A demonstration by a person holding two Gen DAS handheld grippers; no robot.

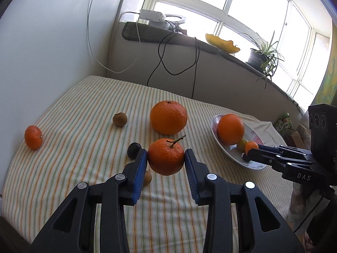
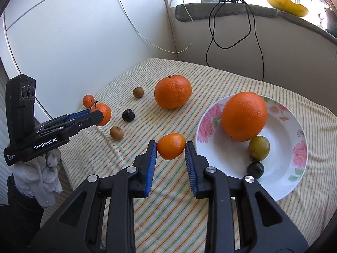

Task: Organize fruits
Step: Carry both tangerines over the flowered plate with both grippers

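1. Three fruits are held in the floral bowl (image 2: 212, 113): a large orange (image 2: 244, 116), a yellow-green fruit (image 2: 258, 148) touching it, and a small dark fruit (image 2: 255, 169) near the front rim.
2. Spread over the striped cloth (image 2: 231, 80) are a second large orange (image 2: 173, 91), a small tangerine (image 2: 88, 101) near the far left edge, two brown fruits (image 2: 138, 92) (image 2: 116, 132) and a dark round fruit (image 2: 128, 115); open cloth is seen between these and the bowl, and at the front edge beneath the grippers.
3. A stemmed tangerine (image 1: 166, 157) is clamped between the blue pads of the left gripper (image 1: 166, 158), the jaws spread only to the fruit's width, and it is held clear above the cloth.
4. A smaller tangerine (image 2: 171, 146) is gripped by the right gripper (image 2: 171, 147), its jaws closed against both sides of the fruit, just beside the bowl's left rim.
5. The bowl is set near the cloth's right side, well apart from the wall.
6. "GenRobot.AI" is read on the left gripper body in the right wrist view; "DAS" is read on the right gripper in the left wrist view.
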